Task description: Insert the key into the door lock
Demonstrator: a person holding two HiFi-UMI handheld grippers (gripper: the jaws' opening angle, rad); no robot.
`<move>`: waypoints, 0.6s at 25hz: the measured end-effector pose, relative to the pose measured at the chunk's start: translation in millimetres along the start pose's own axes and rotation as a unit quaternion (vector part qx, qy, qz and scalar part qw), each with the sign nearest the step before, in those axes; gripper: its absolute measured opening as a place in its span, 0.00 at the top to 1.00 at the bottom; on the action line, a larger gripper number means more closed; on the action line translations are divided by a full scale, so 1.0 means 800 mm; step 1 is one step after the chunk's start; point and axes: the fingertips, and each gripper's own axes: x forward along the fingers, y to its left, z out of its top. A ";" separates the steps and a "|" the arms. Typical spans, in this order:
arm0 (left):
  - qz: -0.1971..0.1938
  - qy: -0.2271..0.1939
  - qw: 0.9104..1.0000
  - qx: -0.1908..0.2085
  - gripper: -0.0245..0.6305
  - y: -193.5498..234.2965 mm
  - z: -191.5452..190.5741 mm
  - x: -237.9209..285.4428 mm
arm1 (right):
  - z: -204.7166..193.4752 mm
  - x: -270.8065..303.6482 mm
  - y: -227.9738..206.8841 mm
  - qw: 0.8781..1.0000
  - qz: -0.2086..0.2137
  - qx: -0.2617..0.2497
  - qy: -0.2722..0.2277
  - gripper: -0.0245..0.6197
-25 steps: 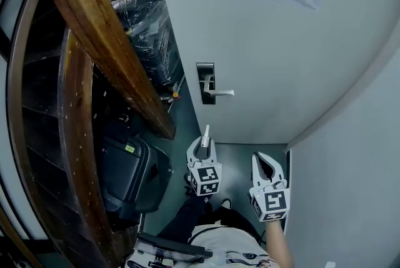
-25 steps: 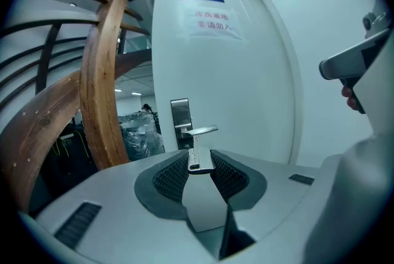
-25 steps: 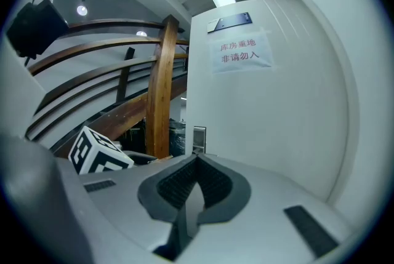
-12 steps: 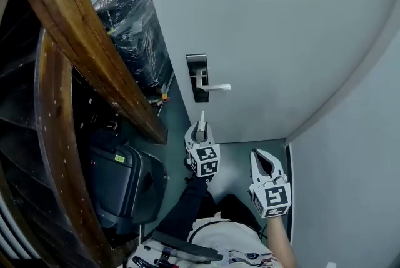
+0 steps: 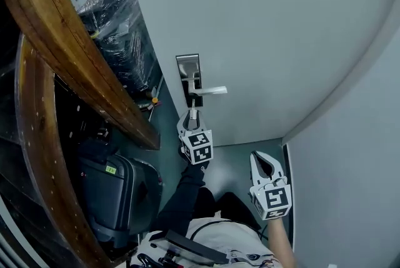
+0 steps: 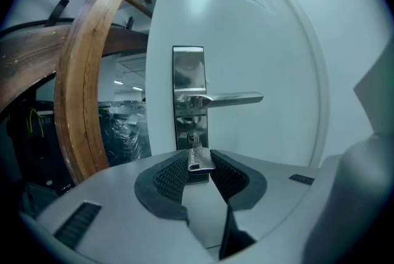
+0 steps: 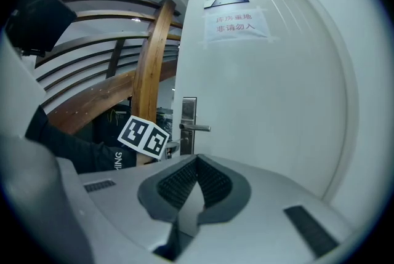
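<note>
A steel lock plate [image 5: 189,78] with a lever handle [image 5: 210,90] sits on the white door [image 5: 269,42]. My left gripper [image 5: 192,118] is raised just below the plate, shut on a silver key [image 5: 193,111]. In the left gripper view the key [image 6: 199,159] is pinched between the ribbed pads [image 6: 172,175], its tip at or just short of the keyhole [image 6: 192,137] under the handle [image 6: 231,98]; contact cannot be told. My right gripper [image 5: 261,158] hangs lower right, shut and empty. In the right gripper view its jaws [image 7: 197,161] meet, and the lock plate [image 7: 189,110] shows far ahead.
A thick wooden stair beam [image 5: 75,42] slants down close to the left of the door. A black suitcase [image 5: 115,195] stands on the floor below it, with plastic-wrapped goods [image 5: 119,35] behind. A white wall [image 5: 350,167] closes in on the right. A paper sign [image 7: 237,24] hangs on the door.
My left gripper has carried the key up and forward to the lock plate. The right gripper has stayed low at the right.
</note>
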 end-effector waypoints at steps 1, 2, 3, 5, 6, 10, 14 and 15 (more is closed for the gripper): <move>-0.001 0.000 1.000 -0.003 0.78 0.000 0.000 0.004 | -0.001 0.004 -0.001 1.000 0.000 0.000 0.000 0.95; -0.002 -0.001 1.000 -0.005 0.78 0.000 0.000 0.008 | -0.003 0.007 -0.001 1.000 0.000 0.000 0.000 0.95; -0.003 -0.002 1.000 -0.006 0.78 0.000 0.000 0.011 | -0.005 0.011 -0.001 1.000 0.000 0.001 0.001 0.95; -0.004 -0.004 1.000 -0.008 0.78 0.000 0.000 0.018 | -0.009 0.016 0.000 1.000 0.001 0.002 0.001 0.95; -0.004 -0.005 1.000 -0.010 0.78 0.000 -0.001 0.020 | -0.011 0.018 0.000 1.000 0.002 0.003 0.002 0.95; 0.000 -0.004 1.000 -0.017 0.78 0.002 -0.002 0.025 | -0.014 0.020 -0.005 1.000 -0.002 0.005 0.002 0.95; 0.002 -0.007 1.000 -0.019 0.78 0.003 0.001 0.033 | -0.017 0.022 -0.013 1.000 -0.007 0.010 -0.001 0.95; 0.003 -0.006 1.000 -0.019 0.78 0.004 0.000 0.034 | -0.018 0.023 -0.014 1.000 -0.008 0.012 -0.001 0.95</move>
